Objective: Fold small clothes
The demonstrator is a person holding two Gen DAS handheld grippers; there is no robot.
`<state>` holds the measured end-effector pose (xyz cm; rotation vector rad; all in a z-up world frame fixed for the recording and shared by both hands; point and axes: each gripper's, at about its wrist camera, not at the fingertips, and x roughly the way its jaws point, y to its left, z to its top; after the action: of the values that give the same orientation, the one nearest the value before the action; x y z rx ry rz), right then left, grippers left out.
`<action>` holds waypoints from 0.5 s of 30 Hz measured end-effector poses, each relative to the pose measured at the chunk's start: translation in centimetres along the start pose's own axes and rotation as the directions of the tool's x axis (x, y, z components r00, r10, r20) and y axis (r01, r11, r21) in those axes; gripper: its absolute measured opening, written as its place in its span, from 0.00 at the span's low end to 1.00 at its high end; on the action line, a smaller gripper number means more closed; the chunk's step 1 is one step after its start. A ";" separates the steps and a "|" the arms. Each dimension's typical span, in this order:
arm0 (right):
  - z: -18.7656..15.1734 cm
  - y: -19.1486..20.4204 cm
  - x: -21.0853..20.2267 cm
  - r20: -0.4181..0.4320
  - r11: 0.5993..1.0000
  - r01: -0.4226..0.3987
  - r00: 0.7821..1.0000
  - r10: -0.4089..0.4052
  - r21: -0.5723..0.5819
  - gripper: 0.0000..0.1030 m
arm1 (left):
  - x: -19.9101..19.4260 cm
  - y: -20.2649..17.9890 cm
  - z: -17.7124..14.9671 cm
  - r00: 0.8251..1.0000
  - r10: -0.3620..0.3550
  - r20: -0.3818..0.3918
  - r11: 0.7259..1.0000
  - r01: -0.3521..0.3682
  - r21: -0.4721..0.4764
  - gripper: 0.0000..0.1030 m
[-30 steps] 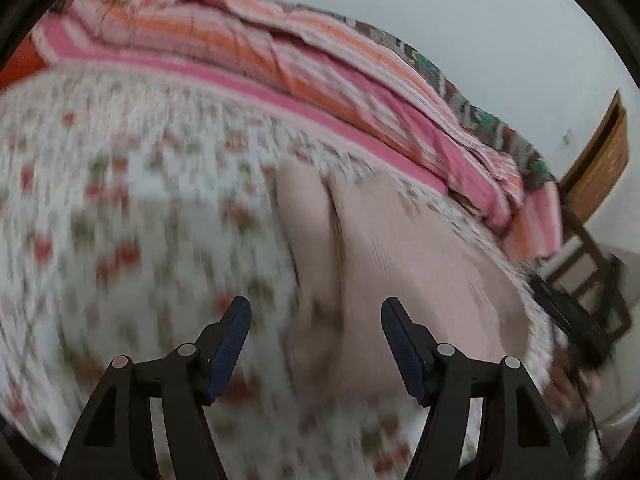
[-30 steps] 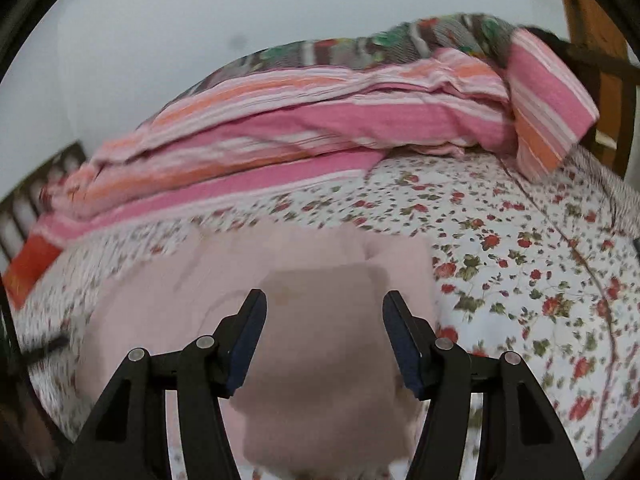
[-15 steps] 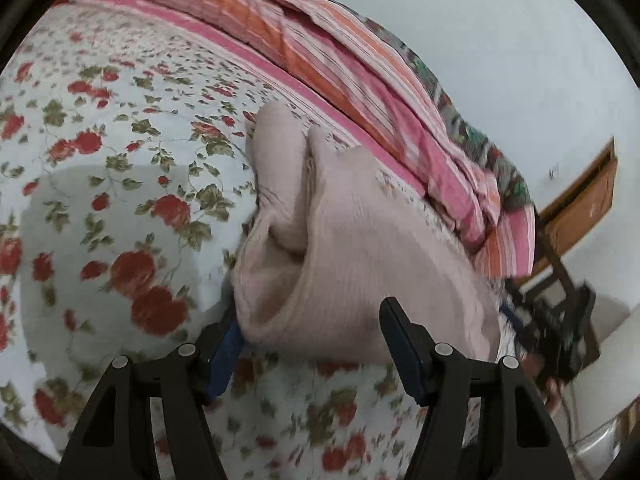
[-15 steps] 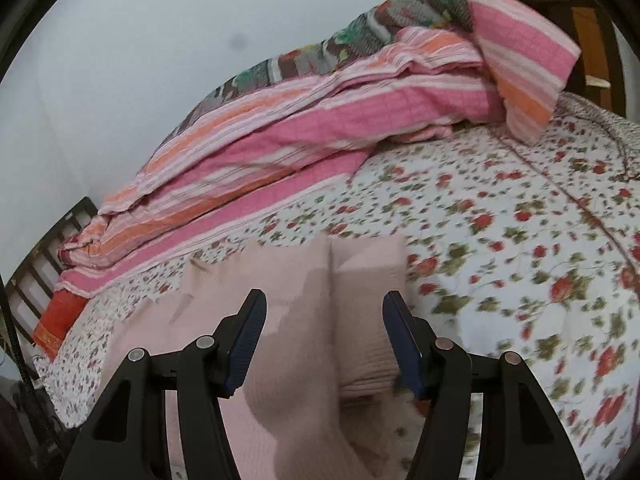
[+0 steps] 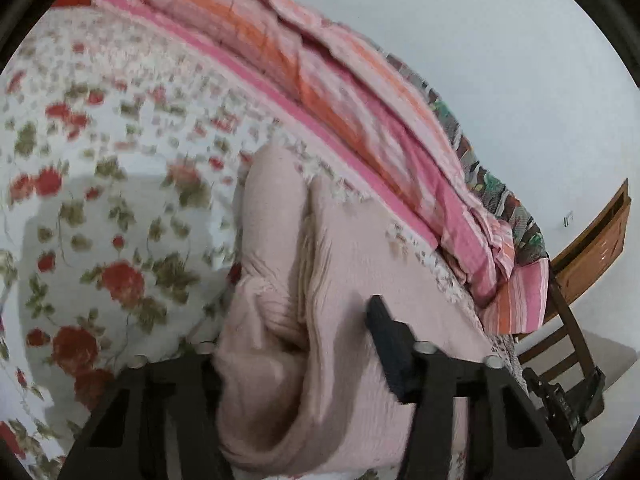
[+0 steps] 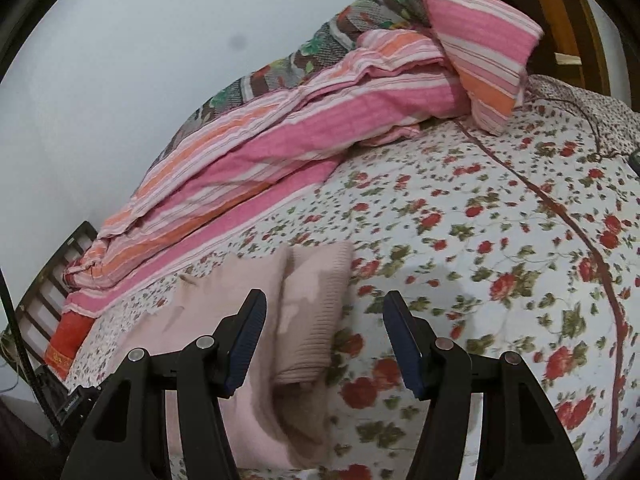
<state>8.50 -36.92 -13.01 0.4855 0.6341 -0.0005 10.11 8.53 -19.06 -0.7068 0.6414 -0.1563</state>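
A pale pink knitted garment (image 5: 340, 280) lies on the flowered bedsheet (image 5: 100, 220), bunched into thick folds. My left gripper (image 5: 296, 320) is open with the garment's folded edge between its fingers; the cloth covers the left finger and only the right finger (image 5: 384, 328) shows. In the right wrist view the same garment (image 6: 312, 296) lies low and left. My right gripper (image 6: 324, 332) is open over its ribbed folded end, jaws wide apart and holding nothing.
A pink and orange striped blanket (image 6: 320, 132) is heaped along the bed's far side by the wall. A wooden headboard (image 5: 596, 248) stands at the right end. A thin dark cord (image 6: 560, 208) runs across the sheet on the right.
The left gripper has pushed forward so the garment's fold now lies between its fingers and hides the left one. The right gripper has drawn back and right, showing more bare sheet.
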 end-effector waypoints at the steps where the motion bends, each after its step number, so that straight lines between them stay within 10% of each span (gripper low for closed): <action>1: 0.0 -0.2 -0.1 0.004 1.000 0.008 1.000 -0.008 0.000 0.58 | 0.3 -0.3 0.3 1.000 0.003 -0.010 1.000 -0.003 0.011 0.43; 15: 0.6 -3.4 -2.9 0.047 0.999 0.043 0.998 -0.043 0.019 0.58 | 0.6 -6.4 2.5 0.995 0.090 0.044 0.988 -0.094 0.123 0.20</action>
<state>6.00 -40.63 -12.38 0.4880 0.5987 -0.0583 12.57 4.84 -13.77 -0.5573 0.6209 -0.0966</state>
